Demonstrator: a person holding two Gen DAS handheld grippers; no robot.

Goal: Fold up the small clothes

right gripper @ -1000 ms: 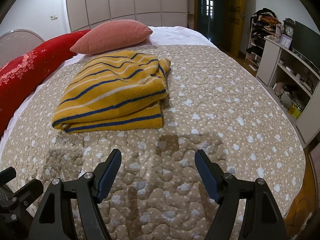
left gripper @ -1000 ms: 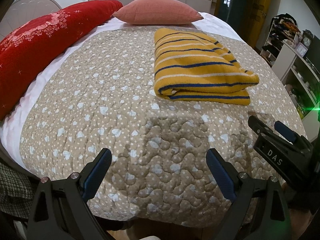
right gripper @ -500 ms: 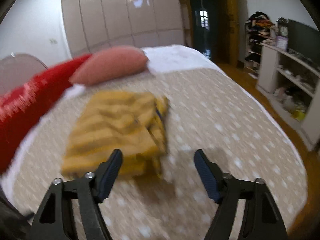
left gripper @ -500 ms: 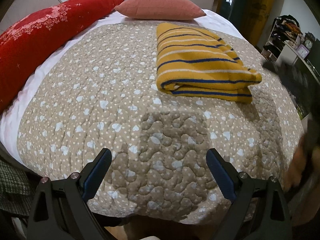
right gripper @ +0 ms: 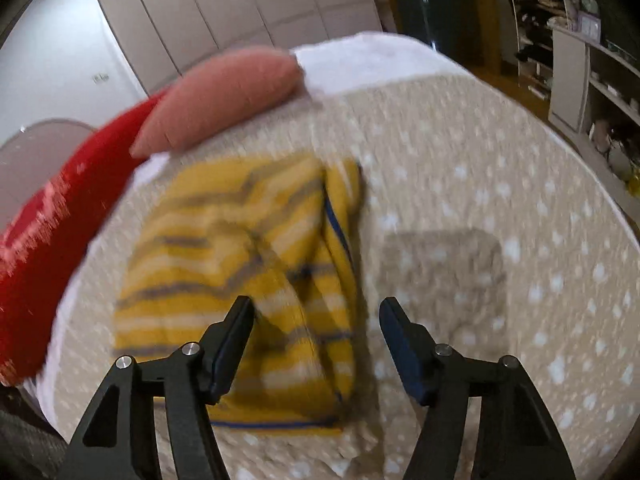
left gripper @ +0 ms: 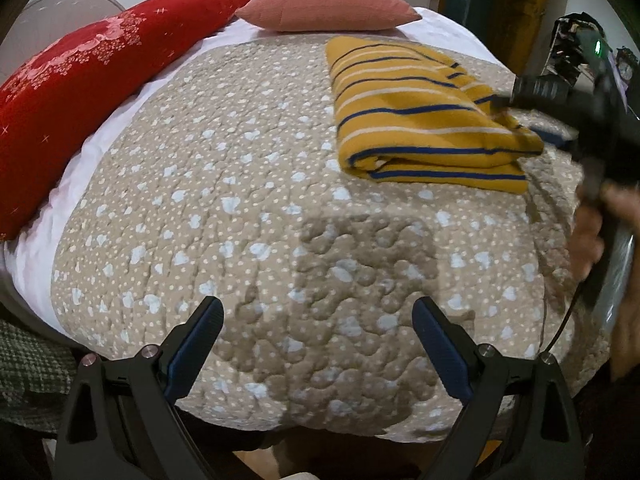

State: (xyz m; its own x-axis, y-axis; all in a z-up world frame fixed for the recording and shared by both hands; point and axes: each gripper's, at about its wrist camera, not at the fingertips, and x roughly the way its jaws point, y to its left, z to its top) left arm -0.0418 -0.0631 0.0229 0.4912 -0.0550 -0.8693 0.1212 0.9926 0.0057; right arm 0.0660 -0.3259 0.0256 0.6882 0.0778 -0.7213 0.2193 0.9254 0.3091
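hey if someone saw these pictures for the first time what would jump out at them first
The folded yellow garment with blue stripes stands out, lying on the far right part of the dotted beige quilt. The right gripper hangs open just above its near right corner. A long red pillow lines the bed's left edge, with a pink pillow at the head.

Red bolster (left gripper: 76, 92) beside pink pillow (left gripper: 328, 2) on dotted quilt (left gripper: 240, 184).
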